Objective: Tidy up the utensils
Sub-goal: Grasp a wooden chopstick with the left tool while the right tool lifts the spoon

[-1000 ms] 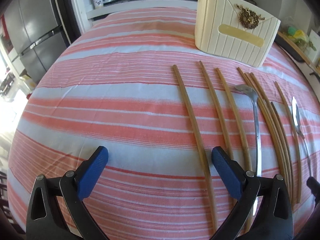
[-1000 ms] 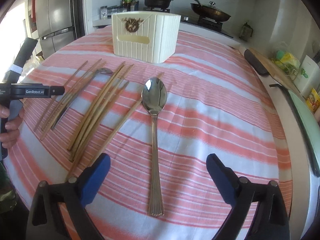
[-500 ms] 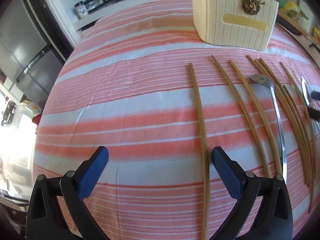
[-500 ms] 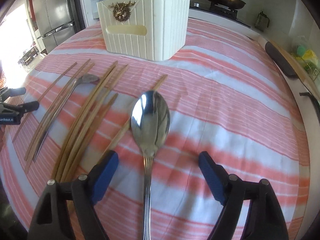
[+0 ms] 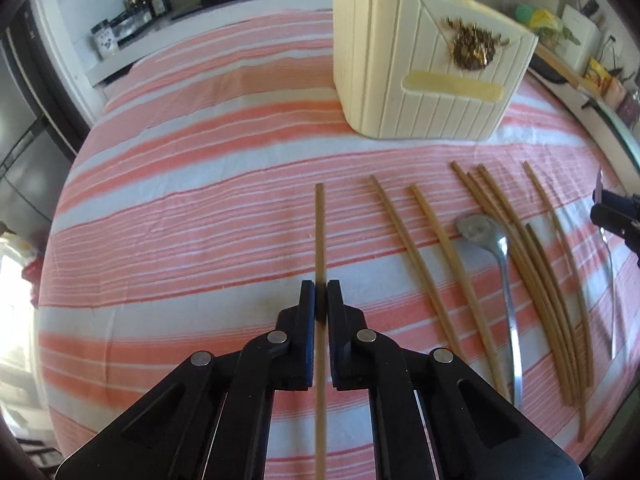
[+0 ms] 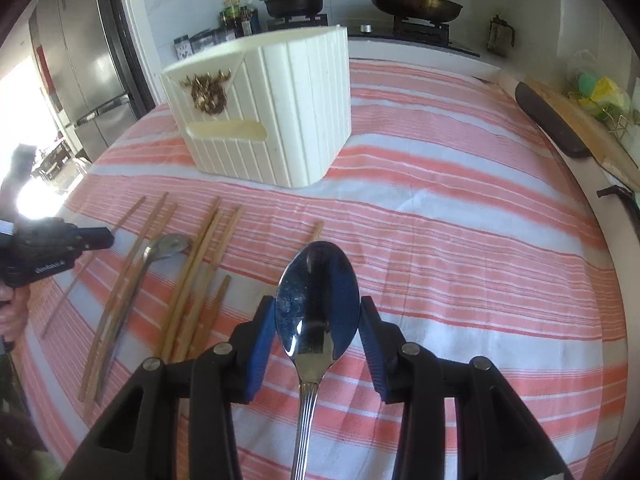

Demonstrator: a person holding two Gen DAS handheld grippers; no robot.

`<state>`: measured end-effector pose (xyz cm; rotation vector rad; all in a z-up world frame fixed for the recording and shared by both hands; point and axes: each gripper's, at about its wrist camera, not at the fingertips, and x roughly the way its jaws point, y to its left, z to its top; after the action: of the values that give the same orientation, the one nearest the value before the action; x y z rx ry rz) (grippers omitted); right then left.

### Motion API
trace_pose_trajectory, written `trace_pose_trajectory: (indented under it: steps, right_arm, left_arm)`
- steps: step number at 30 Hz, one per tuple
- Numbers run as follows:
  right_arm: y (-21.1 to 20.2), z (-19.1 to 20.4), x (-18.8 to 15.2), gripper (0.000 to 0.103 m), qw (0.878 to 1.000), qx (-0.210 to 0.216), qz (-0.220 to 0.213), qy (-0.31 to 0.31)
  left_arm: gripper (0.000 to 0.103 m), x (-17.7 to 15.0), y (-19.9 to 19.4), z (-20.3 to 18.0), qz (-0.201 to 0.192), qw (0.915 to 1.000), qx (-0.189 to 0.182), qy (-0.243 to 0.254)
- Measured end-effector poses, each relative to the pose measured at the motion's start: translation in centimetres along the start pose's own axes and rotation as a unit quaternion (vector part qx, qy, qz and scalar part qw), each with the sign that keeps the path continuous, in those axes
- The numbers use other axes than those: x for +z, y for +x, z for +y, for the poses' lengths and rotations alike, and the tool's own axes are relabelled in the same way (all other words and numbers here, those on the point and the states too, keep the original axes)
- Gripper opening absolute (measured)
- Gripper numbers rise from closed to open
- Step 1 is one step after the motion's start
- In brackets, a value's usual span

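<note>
Both cameras sit low and close above the striped surface [image 5: 200,200], facing the stove wall. Left view looks from the left side, right view from the right; both share the cream box [image 5: 420,80] [image 6: 272,120].

Right tool [image 6: 318,330] around spoon [image 6: 316,300]

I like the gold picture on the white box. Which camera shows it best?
The left wrist view. There the gold emblem on the white box faces the camera, large and evenly lit. In the right wrist view the emblem is smaller and seen at an angle.
</note>
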<state>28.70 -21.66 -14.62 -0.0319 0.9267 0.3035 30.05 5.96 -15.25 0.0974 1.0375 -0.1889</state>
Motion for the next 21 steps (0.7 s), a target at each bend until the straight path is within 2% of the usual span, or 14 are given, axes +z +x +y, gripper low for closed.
trace_pose_trajectory:
  steps: [5,10,14,21]
  right_arm:
    - [-4.6,0.4,0.1,0.042,0.998,0.033,-0.053,0.010]
    - [-8.3,1.7,0.2,0.042,0.994,0.052,-0.097,0.000]
    - [-10.1,2.5,0.4,0.042,0.991,0.062,-0.118,-0.005]
    - [-10.6,2.7,1.4,0.042,0.990,0.059,-0.129,0.001]
  left_arm:
    - [0.004,0.0,-5.9,1.1,-0.080,0.9950,-0.037,-0.046]
    - [0.004,-0.1,-11.1,1.1,-0.147,0.9854,-0.060,-0.061]
    - [0.004,0.1,-13.0,0.8,-0.171,0.9812,-0.067,-0.060]
    - [0.004,0.0,-14.3,0.3,-0.185,0.9787,-0.069,-0.056]
